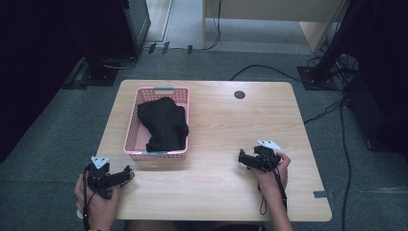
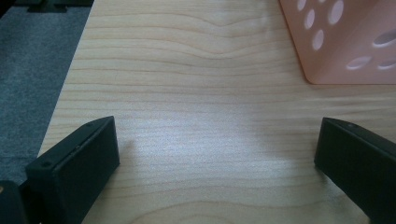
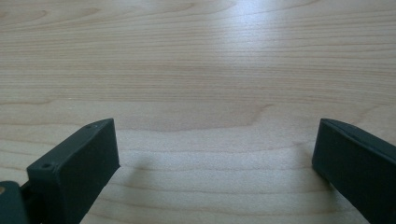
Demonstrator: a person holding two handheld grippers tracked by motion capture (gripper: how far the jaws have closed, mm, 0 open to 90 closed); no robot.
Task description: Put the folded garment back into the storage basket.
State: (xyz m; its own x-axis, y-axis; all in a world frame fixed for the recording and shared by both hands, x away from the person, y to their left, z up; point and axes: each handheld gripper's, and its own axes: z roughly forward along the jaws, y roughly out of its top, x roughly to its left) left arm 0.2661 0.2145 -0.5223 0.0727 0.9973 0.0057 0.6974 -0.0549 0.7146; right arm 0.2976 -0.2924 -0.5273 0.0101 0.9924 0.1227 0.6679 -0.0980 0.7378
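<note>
both grippers, left gripper and right gripper, rest wide open and empty near the pink basket of black cloth.

black tool, grey plate, trailing cable

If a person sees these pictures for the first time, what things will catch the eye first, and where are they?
The pink basket stands out first, on the left half of the wooden table, with a crumpled black cloth lying inside it. Next come the two black grippers near the table's front edge: the left gripper just in front of the basket and the right gripper on the right half, both with jaws spread wide and holding nothing.
</note>
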